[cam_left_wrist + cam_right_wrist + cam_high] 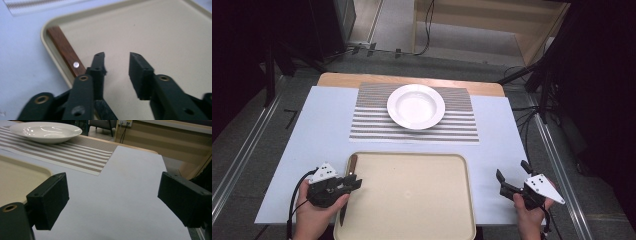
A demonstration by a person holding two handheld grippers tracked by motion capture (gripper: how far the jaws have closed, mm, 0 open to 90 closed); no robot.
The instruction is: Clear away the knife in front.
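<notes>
A knife with a brown wooden handle (pixel 352 164) (pixel 65 50) lies along the left rim of a beige tray (pixel 412 195) (pixel 150 30), its dark blade pointing toward the near edge. My left gripper (pixel 357 183) (pixel 117 55) hovers over the knife at the tray's left side. Its jaws stand apart with nothing between them, and the handle passes under the left jaw. My right gripper (pixel 512 170) (pixel 112 187) rests to the right of the tray over the white table cover, wide open and holding nothing.
A white deep plate (pixel 416 106) (pixel 46 131) sits on a striped placemat (pixel 372 125) (pixel 75 155) beyond the tray. The white cover (pixel 322 130) ends at the table's edges, with floor rails and cables around the table.
</notes>
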